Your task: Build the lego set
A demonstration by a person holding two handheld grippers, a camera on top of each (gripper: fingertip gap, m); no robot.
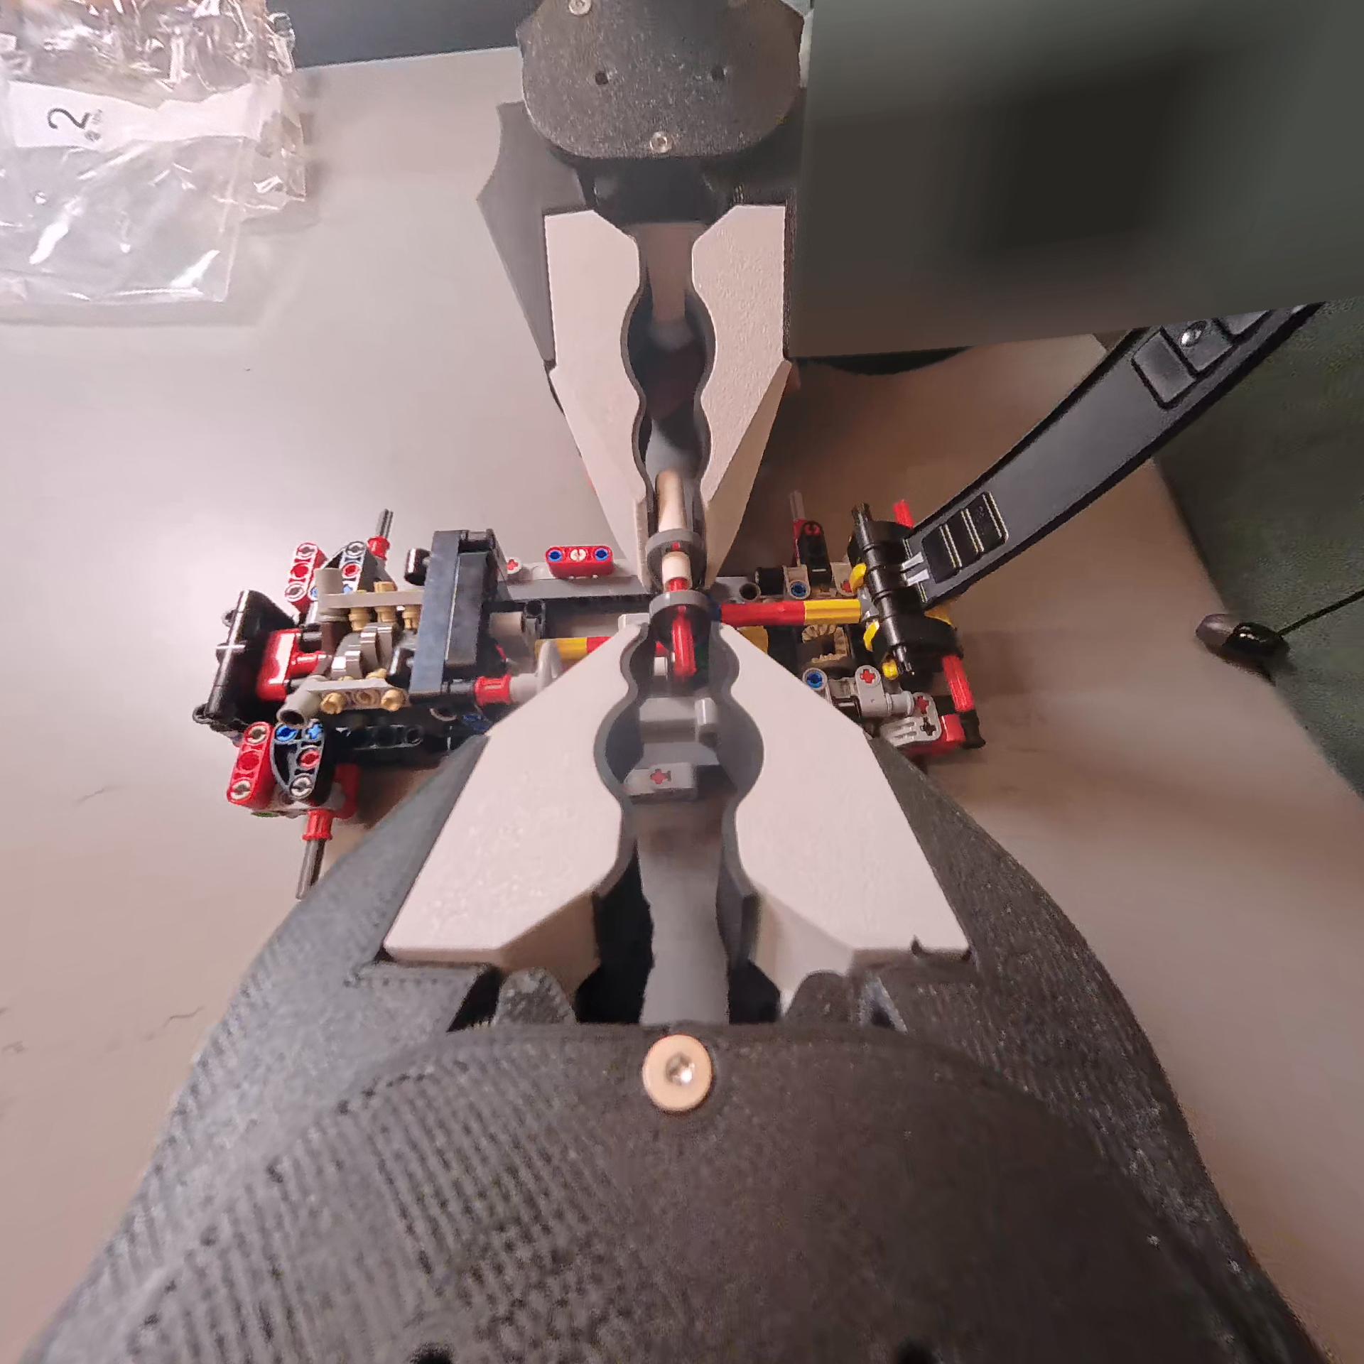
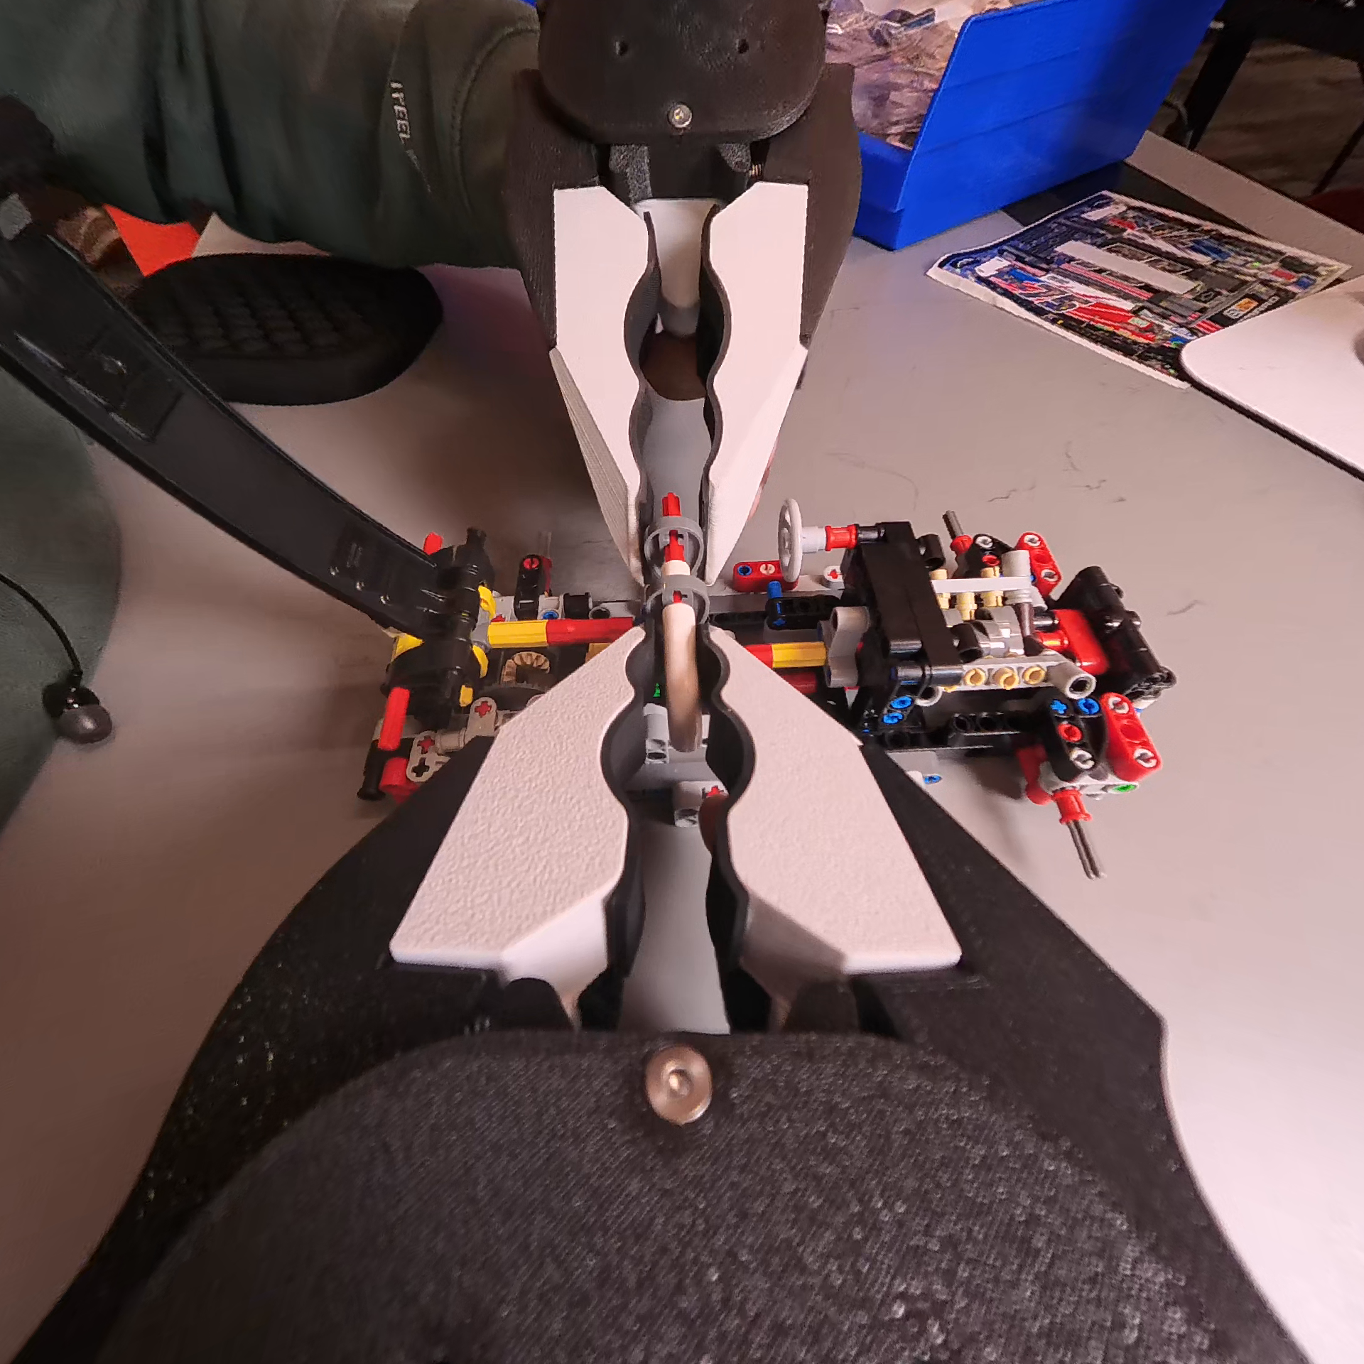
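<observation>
Both grippers meet nose to nose at the middle of each frame, over the toy brick car [image 2: 959,649]. The right gripper [image 2: 679,664] pinches a cream rod [image 2: 680,686] tight; the left gripper [image 1: 683,635] is nearly shut around a red rod [image 1: 680,646], perhaps to steady the shared shaft above the car.

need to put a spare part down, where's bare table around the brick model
Bare table between the plastic bags and the brick model; more in front of the model, below the booklet. Crowded at the middle, where both grippers meet.
</observation>
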